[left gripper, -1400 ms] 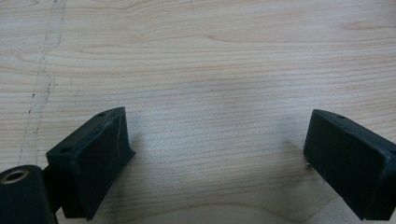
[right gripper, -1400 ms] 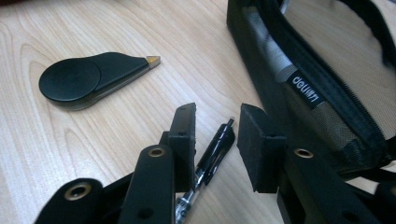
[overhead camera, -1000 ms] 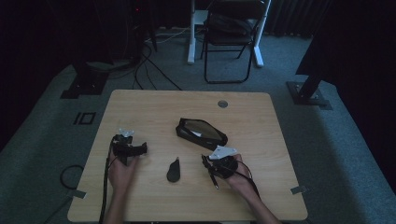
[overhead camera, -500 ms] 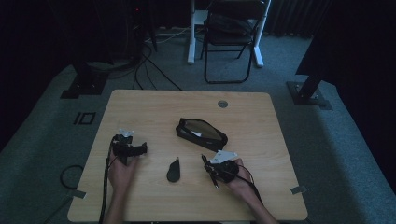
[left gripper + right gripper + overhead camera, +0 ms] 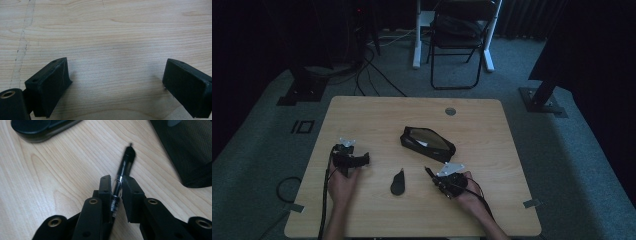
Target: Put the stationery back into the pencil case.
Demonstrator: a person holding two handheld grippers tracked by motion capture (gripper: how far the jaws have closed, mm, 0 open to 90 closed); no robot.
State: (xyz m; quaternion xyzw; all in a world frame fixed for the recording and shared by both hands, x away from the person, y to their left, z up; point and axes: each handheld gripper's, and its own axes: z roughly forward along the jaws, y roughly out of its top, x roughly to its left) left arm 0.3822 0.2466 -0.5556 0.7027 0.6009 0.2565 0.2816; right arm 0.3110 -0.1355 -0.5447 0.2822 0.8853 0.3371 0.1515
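The pen — a slim black barrel with a clear, glossy mid-section — sits at the centre of the right gripper view, clamped between the pads of the right gripper, whose jaws have just been closing onto it; the grasp looks complete, so a lift can follow. Outward lie a black mesh pouch mid-frame in the high view and a small smooth black oval case lower centre, on the pale wood-grain table. The left gripper rests with jaws wide apart — nothing between them.
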